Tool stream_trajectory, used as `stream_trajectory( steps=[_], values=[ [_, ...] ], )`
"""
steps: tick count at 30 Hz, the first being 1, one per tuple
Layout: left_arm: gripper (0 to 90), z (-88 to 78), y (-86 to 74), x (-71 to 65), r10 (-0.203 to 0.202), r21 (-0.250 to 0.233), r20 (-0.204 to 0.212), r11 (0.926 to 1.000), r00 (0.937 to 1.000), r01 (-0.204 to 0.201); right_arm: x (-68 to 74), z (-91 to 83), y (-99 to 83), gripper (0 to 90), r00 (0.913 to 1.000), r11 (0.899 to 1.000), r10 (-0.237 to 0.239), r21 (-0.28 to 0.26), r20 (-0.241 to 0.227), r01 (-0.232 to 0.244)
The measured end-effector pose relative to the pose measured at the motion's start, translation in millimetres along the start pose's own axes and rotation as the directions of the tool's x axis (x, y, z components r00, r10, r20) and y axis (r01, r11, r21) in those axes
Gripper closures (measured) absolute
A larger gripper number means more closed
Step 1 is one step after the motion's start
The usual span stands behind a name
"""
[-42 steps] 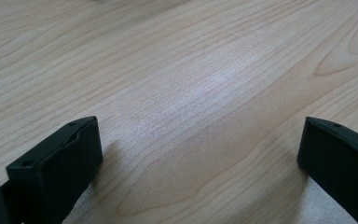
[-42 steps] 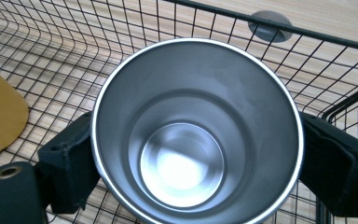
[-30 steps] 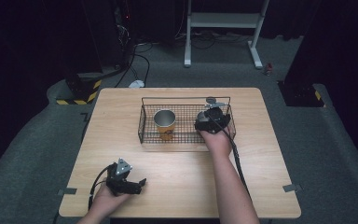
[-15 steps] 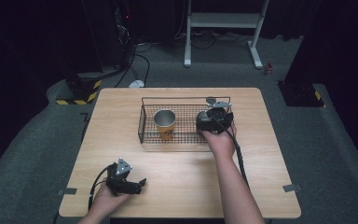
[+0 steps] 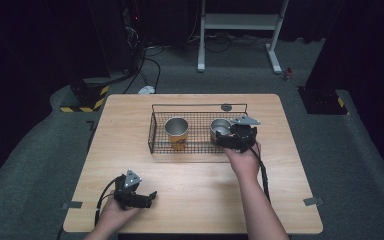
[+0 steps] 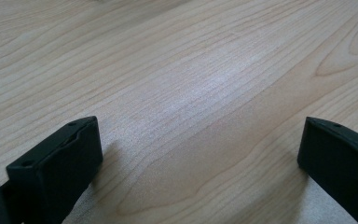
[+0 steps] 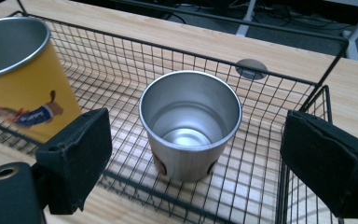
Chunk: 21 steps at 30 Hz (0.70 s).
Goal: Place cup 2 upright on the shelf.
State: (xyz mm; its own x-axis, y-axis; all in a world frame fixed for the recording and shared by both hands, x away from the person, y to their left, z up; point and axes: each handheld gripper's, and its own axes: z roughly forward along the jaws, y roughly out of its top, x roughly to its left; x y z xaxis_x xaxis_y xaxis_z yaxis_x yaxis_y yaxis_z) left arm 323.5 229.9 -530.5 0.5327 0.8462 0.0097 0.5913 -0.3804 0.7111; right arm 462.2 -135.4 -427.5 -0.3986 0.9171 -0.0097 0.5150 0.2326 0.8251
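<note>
Right gripper (image 5: pixel 231 141) released, jaws wide, at front edge of black wire basket (image 5: pixel 152 131) w/ plain steel cup (image 7: pixel 190 123) & yellow printed steel cup (image 7: pixel 21 70) upright inside. Left gripper (image 5: pixel 142 197) released, resting on light wooden worktop (image 5: pixel 190 175).

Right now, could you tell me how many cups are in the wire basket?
2. The yellow cup stands in the wire basket left of centre; the silver cup stands toward its right end, just ahead of the right gripper.
</note>
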Motion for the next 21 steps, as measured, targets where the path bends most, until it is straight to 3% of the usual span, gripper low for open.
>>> stream_trajectory(
  steps=[13,16,21],
  values=[
    [0.2,-0.1,0.1,-0.1,-0.001,0.001,0.001,1.0,1.0,0.001,-0.3,-30.1,-33.6,13.2,0.9999,0.999,-0.012,-0.033,-0.012,0.012],
    [0.2,0.3,0.1,-0.2,-0.004,-0.003,0.001,1.0,1.0,0.004,-0.9,-37.6,-46.0,13.2,0.9998,0.999,0.003,-0.049,0.018,-0.002],
    [0.2,0.4,0.4,0.0,-0.004,-0.001,0.001,1.0,1.0,0.004,-4.1,-45.5,-72.6,13.2,0.9991,1.0,0.007,-0.024,0.042,-0.006]
  ],
)
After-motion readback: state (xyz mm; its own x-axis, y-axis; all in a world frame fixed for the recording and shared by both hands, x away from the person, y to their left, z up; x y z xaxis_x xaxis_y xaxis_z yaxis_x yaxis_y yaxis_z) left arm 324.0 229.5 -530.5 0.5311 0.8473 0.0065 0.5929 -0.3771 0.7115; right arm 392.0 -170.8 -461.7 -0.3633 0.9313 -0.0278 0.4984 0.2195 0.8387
